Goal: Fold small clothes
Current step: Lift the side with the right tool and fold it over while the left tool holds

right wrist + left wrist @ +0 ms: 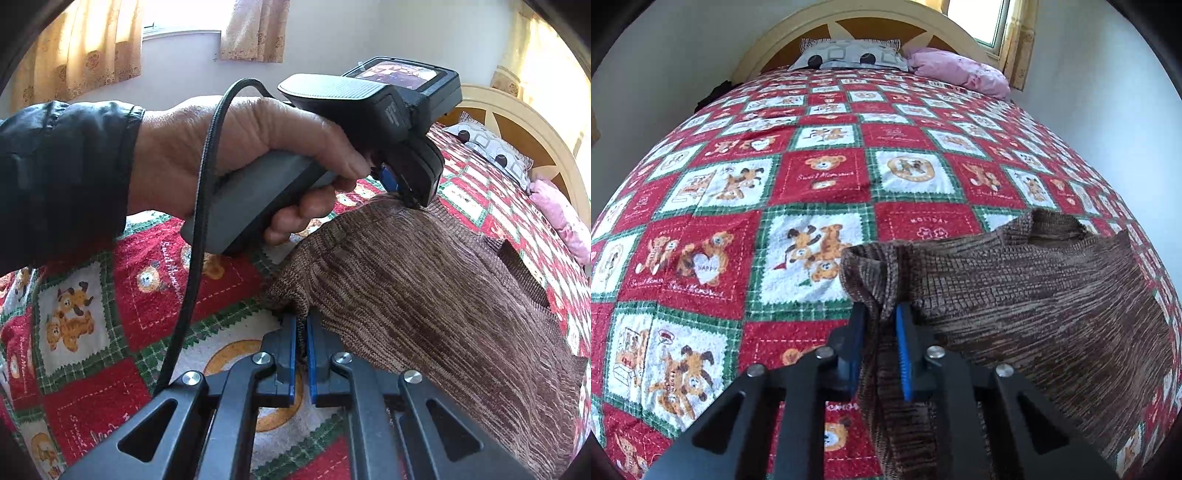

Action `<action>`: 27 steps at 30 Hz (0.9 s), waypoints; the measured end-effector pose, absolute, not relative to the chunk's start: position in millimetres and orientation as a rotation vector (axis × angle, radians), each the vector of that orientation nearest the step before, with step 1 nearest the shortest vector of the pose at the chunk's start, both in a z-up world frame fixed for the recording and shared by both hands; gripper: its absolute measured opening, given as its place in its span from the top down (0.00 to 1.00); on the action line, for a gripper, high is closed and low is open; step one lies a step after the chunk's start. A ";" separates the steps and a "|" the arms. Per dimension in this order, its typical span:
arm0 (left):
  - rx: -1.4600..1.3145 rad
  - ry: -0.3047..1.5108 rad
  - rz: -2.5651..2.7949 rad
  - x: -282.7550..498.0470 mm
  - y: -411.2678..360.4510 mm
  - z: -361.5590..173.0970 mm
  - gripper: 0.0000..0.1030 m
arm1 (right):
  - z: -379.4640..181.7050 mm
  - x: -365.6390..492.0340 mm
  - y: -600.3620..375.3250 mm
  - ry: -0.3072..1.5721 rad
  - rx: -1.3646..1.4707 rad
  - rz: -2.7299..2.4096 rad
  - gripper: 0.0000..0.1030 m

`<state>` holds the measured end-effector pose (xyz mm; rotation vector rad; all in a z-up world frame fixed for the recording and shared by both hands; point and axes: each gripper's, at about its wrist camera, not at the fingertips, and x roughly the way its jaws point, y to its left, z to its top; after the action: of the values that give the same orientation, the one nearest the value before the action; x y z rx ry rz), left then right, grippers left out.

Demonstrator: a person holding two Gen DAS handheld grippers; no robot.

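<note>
A brown knitted garment (1034, 288) lies spread on the bed at the right of the left wrist view. My left gripper (881, 310) is shut on a bunched edge of it, and a fold of knit stands up between the blue pads (905, 354). In the right wrist view the same garment (406, 295) stretches away to the right. My right gripper (303, 321) is shut on its near corner. Farther along that edge, the left gripper (410, 199) pinches the cloth and lifts it a little, held by a person's hand (240, 147).
The bed carries a red, white and green teddy-bear quilt (738, 184). A patterned pillow (849, 55) and a pink pillow (960, 72) lie against the arched headboard (768, 40). A black cable (199, 229) hangs from the left gripper's handle. Curtained windows stand behind.
</note>
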<state>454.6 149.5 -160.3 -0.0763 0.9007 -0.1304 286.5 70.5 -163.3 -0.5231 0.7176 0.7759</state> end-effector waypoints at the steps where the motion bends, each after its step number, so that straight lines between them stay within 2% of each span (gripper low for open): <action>1: -0.065 0.900 -0.127 454.3 148.4 -160.3 0.83 | -163.1 286.4 70.2 0.718 -0.522 0.776 0.96; 16: -0.030 0.907 -0.108 457.1 142.1 -155.7 0.89 | -157.1 296.2 53.7 0.741 -0.430 0.788 0.96; 27: -0.185 0.835 -0.168 451.5 142.7 -112.0 0.91 | -132.3 309.7 3.6 0.696 -0.334 0.714 0.96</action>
<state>451.5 142.7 -112.0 -0.1851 0.8347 -0.1679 309.7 3.6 -132.3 -0.3343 0.6959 0.7139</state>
